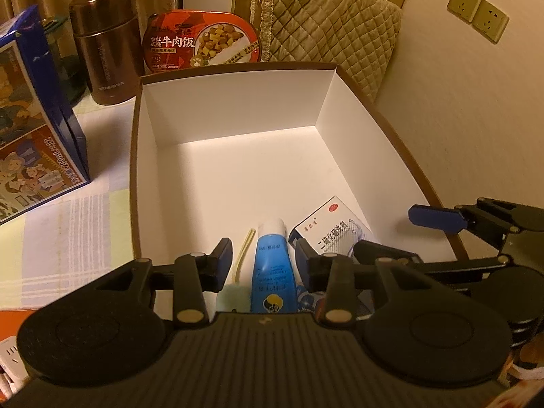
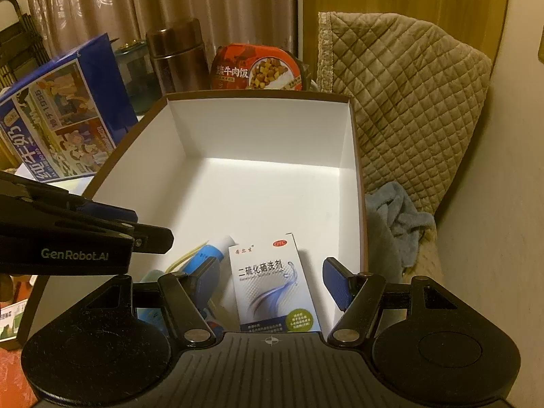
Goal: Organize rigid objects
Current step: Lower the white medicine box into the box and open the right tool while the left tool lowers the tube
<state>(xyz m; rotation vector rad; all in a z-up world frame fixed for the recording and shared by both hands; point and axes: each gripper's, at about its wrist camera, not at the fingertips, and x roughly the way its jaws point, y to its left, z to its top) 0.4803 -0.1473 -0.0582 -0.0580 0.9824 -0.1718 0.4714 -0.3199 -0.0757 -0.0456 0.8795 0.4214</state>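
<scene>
- The blue tube (image 1: pixel 273 265) lies flat at the near end of the white box (image 1: pixel 238 170); it looks light, slightly yielding and smooth, so it is best taken across its body.
- The left gripper (image 1: pixel 263 255) straddles it, jaws apart, pads apparently clear.
- The shampoo carton (image 2: pixel 273 282), light and stiff, lies between the right gripper's (image 2: pixel 272 280) open jaws, untouched.

Brown thermos (image 1: pixel 107 44) upright behind red rice-meal tub (image 1: pixel 200 39). Blue milk carton (image 1: pixel 32 112) on left. Quilted cover (image 1: pixel 326 23) by wall; double wall socket (image 1: pixel 477 12). Blue towel (image 2: pixel 396 217) crumpled on right.
</scene>
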